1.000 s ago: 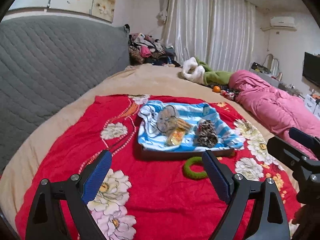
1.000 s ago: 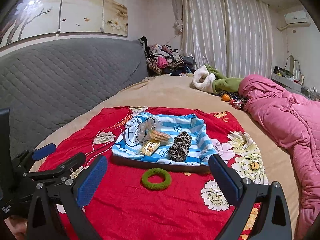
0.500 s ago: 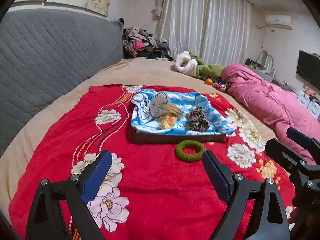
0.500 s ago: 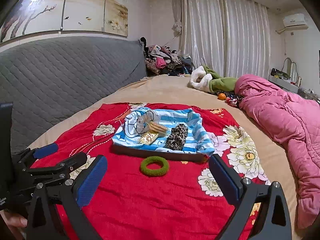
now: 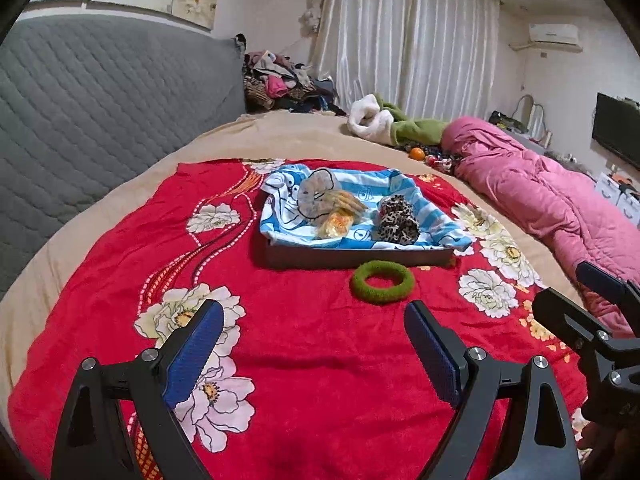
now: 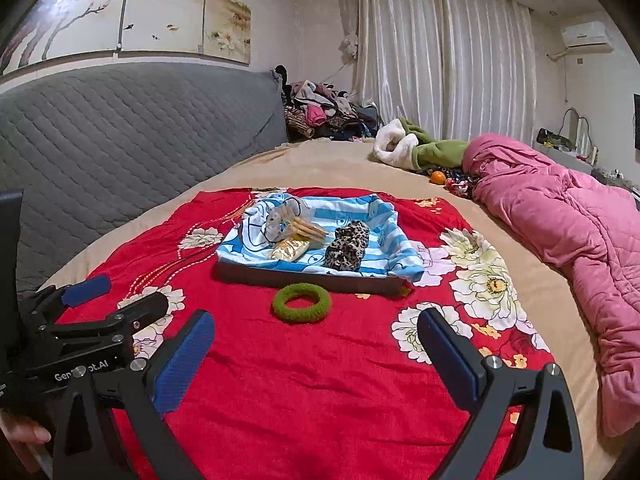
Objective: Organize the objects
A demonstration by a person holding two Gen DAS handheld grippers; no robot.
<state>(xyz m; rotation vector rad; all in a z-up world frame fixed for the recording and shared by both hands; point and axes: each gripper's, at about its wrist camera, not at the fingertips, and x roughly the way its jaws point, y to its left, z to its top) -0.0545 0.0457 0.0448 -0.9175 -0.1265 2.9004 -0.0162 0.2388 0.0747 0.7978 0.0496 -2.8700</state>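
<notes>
Left gripper (image 5: 314,344): released, jaws spread wide, nothing between the blue pads; hovers over the red blanket.
Right gripper (image 6: 316,354): released, jaws spread wide, nothing held; in the left wrist view it shows at 4 o'clock, beside the left one.
Green ring (image 5: 383,281): flat on the blanket at 12 o'clock from both grippers, apart from the fingertips, just in front of the tray's near wall.
Tray (image 5: 352,257): dark, shallow, lined with a blue striped cloth (image 5: 436,226) that spills over its right corner.
Tray contents: leopard-print scrunchie (image 5: 397,220) at the right; snack packets (image 5: 338,216) in the middle; a grey scrunchie (image 5: 316,195) behind them.
Red blanket (image 5: 320,360): floral, spread on the bed (image 5: 288,136).
Surroundings: pink quilt (image 5: 560,208) at 2 o'clock, grey quilted headboard (image 5: 100,96) at 10 o'clock.
</notes>
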